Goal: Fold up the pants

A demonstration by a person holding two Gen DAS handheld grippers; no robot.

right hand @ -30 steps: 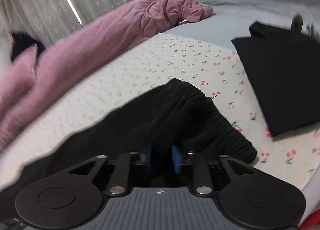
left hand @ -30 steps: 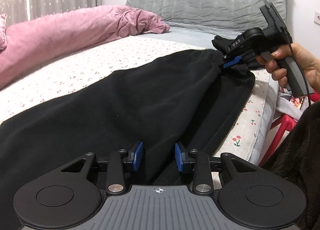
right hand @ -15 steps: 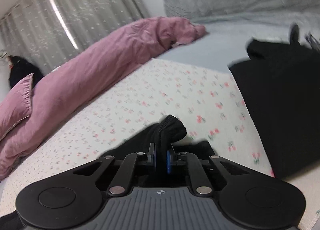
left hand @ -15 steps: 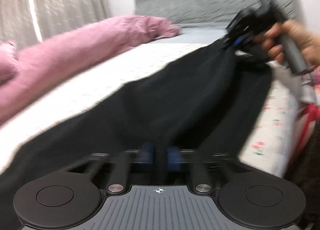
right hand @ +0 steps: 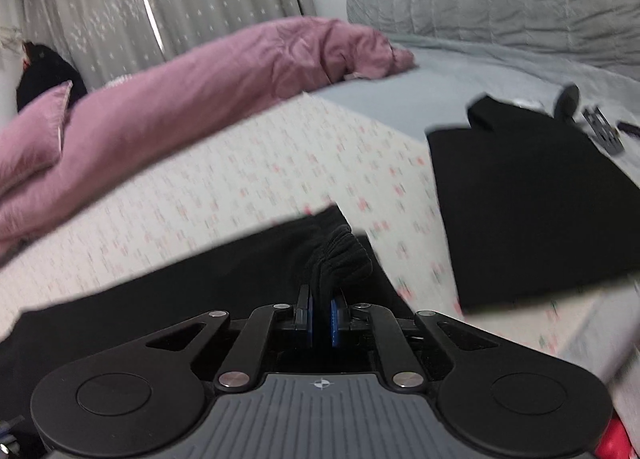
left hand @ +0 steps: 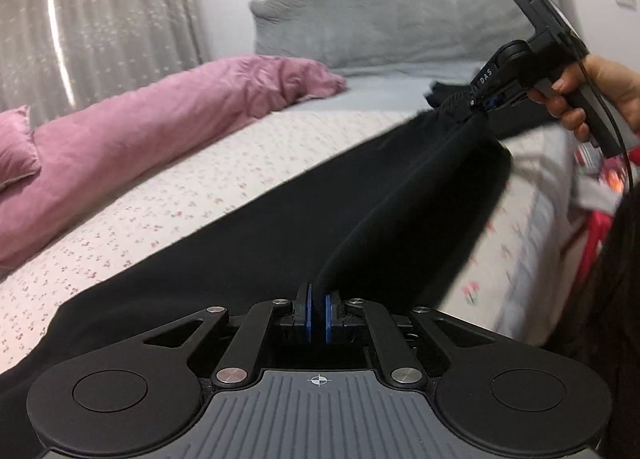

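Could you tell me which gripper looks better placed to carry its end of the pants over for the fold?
Probably the right gripper. It is shut on the bunched waistband, held above the bed. The left gripper pinches the pants lower down and could anchor that end.

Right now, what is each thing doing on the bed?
Left gripper: jaws shut on the pants.
Right gripper: jaws shut on the pants' gathered waistband.
Pants: lifted taut between both grippers, rest lying on the bed.
Folded black garment: lying flat.
Pink duvet: bunched up.
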